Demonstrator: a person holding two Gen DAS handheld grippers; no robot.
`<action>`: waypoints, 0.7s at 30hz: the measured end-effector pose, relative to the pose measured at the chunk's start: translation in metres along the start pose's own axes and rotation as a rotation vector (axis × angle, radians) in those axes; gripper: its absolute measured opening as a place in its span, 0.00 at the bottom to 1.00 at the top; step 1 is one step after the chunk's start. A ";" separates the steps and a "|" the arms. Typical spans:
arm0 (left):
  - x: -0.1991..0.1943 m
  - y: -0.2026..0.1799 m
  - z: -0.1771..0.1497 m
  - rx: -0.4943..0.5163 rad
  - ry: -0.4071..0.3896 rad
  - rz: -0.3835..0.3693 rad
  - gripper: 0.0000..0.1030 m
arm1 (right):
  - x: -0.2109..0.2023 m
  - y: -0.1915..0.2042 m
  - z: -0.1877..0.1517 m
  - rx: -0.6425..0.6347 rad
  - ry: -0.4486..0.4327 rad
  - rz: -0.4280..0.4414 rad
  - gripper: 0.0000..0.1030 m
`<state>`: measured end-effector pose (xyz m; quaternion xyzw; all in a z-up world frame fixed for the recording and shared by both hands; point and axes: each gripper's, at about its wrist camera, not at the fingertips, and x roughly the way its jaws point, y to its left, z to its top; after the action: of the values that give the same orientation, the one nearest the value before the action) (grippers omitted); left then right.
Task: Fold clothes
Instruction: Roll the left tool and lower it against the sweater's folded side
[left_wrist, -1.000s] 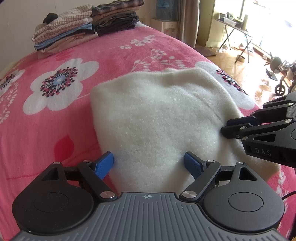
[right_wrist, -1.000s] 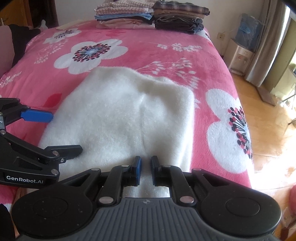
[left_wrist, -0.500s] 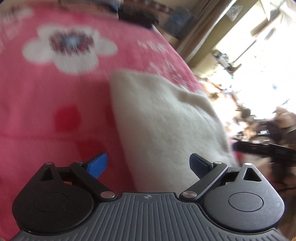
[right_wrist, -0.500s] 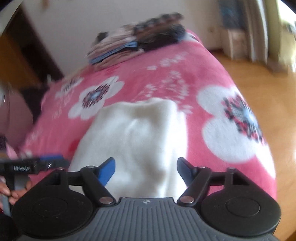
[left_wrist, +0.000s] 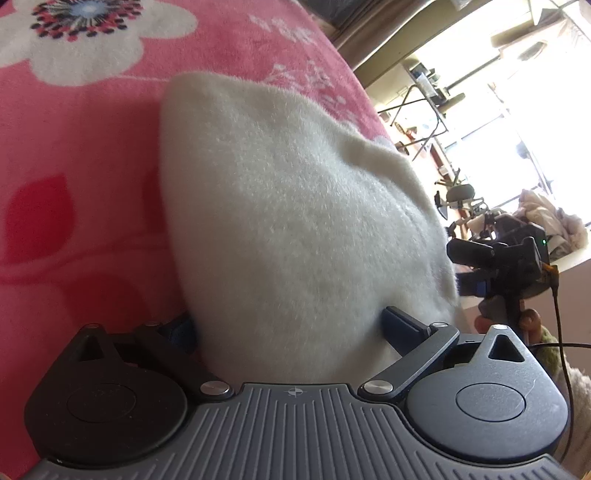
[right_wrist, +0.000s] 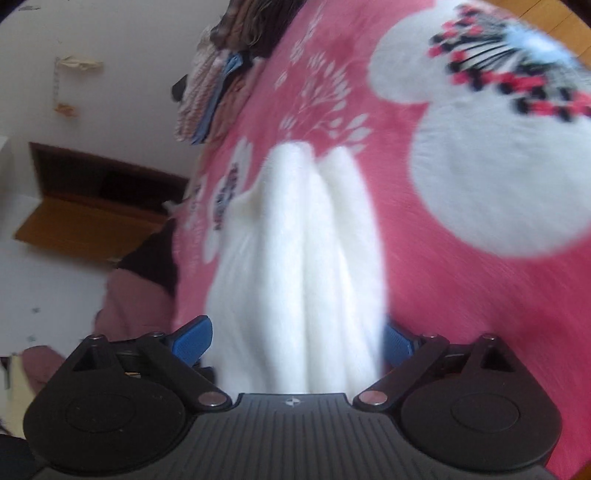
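Left wrist: fluffy white folded garment (left_wrist: 295, 221) between spread fingers (left_wrist: 400, 321).

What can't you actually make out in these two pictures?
- Left view: the left claw has its left blue fingertip mostly buried behind the white fleece.
- Right view: motion blur smears the fleece's folds and the clothes pile.
- Both views: the fleece's near edge is cut off by the claw bodies.

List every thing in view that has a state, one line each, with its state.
Left gripper: open, fingers either side of the garment's edge.
Right gripper: open, fingers either side of the garment's edge.
White garment: folded, lying on the bed.
Clothes stack: folded, piled at the bed's far end.
Bedspread: spread flat.
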<state>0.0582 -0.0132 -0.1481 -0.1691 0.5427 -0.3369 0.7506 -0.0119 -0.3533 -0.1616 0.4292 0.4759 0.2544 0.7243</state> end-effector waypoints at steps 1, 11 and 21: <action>0.002 0.001 0.001 -0.009 0.002 -0.004 0.97 | 0.006 0.002 0.005 -0.016 0.024 0.012 0.94; 0.003 0.005 -0.002 -0.055 -0.021 -0.036 0.95 | 0.040 0.021 0.024 -0.125 0.125 0.034 0.86; 0.010 0.001 0.001 -0.067 -0.031 -0.026 0.97 | 0.035 0.018 0.019 -0.111 0.116 0.067 0.76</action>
<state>0.0613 -0.0195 -0.1556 -0.2064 0.5395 -0.3258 0.7484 0.0203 -0.3243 -0.1588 0.3887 0.4875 0.3289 0.7093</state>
